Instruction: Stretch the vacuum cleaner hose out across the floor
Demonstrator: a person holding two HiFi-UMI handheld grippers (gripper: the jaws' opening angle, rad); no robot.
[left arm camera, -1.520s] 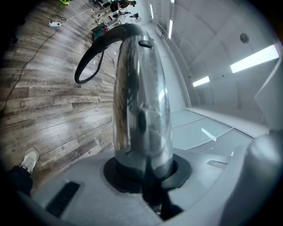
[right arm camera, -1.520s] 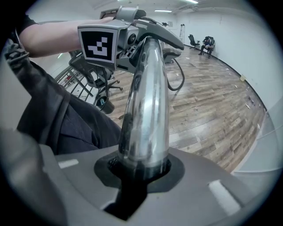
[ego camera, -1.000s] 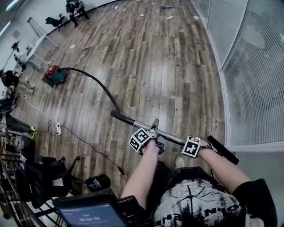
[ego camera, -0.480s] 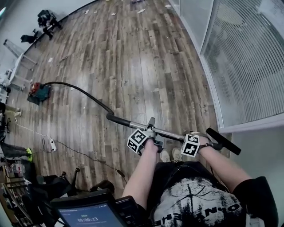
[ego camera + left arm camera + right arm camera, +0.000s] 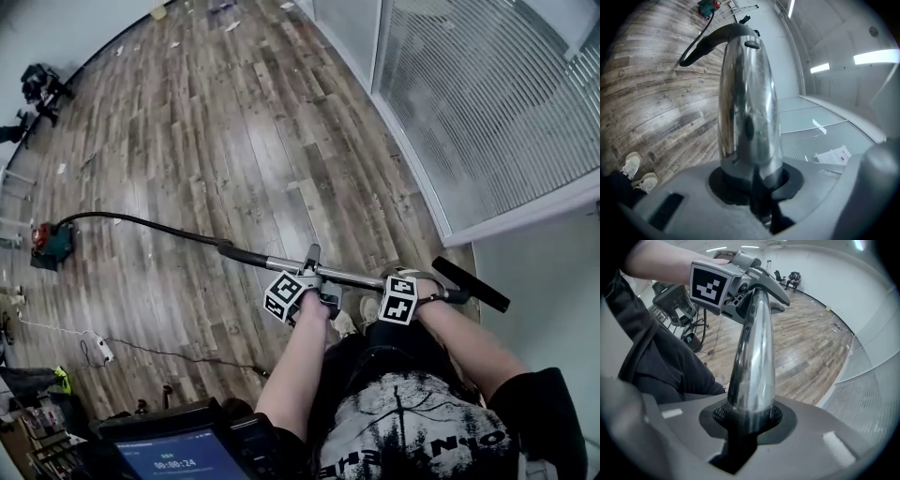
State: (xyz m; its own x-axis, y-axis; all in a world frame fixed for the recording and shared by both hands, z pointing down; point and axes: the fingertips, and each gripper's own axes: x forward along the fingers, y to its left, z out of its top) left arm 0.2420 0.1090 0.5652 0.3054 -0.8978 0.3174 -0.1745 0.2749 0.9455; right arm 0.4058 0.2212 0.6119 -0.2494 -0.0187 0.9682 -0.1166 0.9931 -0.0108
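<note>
Head view shows your left gripper (image 5: 314, 277) and your right gripper (image 5: 427, 292), whose jaws just squeezed closer, both gripping the shiny silver metal tube (image 5: 354, 278), with the long black bendy hose (image 5: 155, 226) trailing beyond the left one, so pull back slowly and straight.

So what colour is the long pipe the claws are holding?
Shiny silver, like a mirror. The pipe shows best in the right gripper view.
</note>
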